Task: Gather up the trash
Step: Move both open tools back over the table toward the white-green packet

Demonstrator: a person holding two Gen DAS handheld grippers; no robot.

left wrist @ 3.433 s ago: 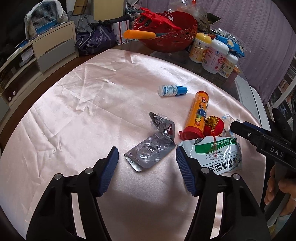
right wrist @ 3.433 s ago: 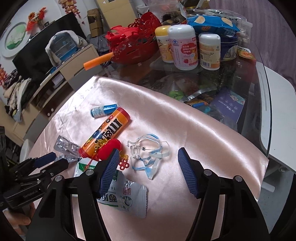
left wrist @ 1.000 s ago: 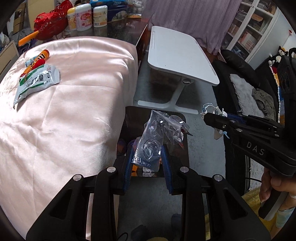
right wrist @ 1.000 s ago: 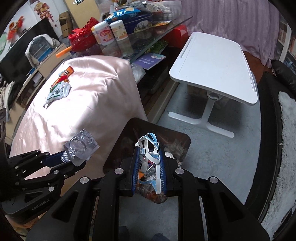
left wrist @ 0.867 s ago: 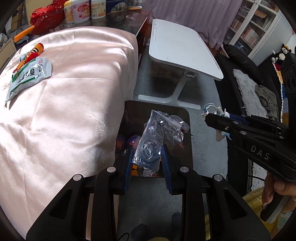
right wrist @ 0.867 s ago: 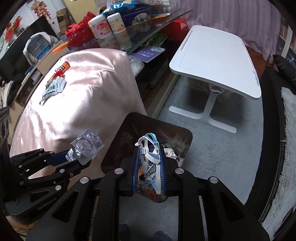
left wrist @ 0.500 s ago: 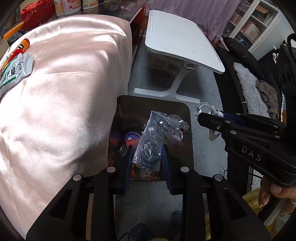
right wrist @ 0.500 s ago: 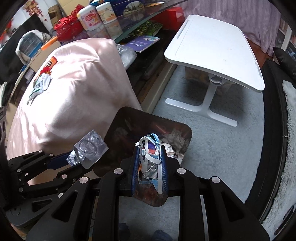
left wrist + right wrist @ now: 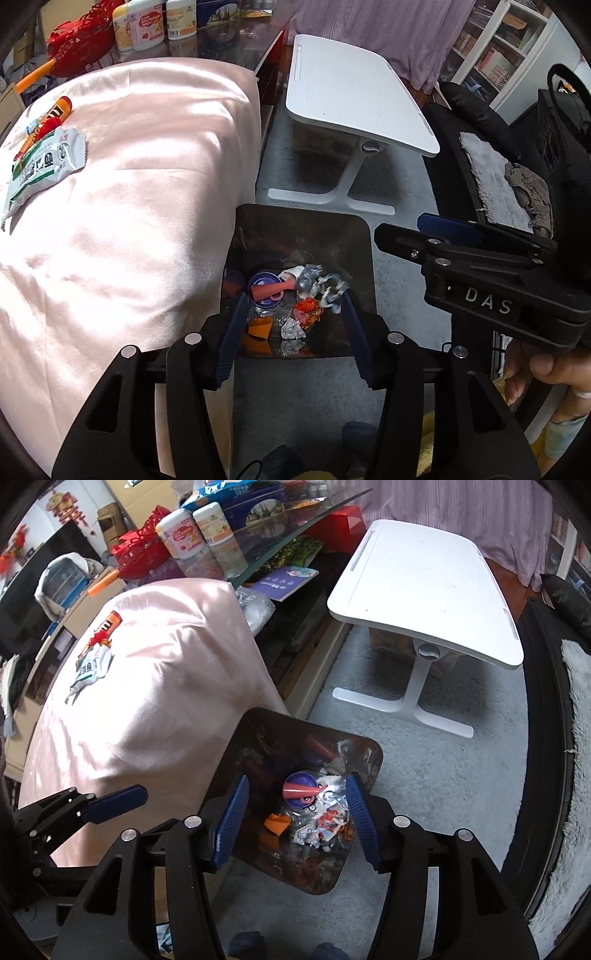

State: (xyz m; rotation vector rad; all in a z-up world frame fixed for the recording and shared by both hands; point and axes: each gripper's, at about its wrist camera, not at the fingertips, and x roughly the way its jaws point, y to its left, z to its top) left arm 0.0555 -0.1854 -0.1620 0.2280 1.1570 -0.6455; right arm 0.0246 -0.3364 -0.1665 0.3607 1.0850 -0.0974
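One dark trash bin (image 9: 364, 258) stands on the floor against the pink-clothed table's (image 9: 129, 206) edge, holding mixed litter. Above it both the left gripper (image 9: 293, 328) and right gripper (image 9: 295, 808) have just been opening, jaws apart, empty. One white-green packet (image 9: 44, 162) lies near the table's far edge.

satin-sheen pink cloth (image 9: 140, 206); glossy dark bin (image 9: 354, 236), probably plastic.

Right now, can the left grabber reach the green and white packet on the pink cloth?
Probably not without moving. The left gripper, open and empty, hangs over the bin; the green and white packet lies well off across the pink cloth, nothing blocking it.
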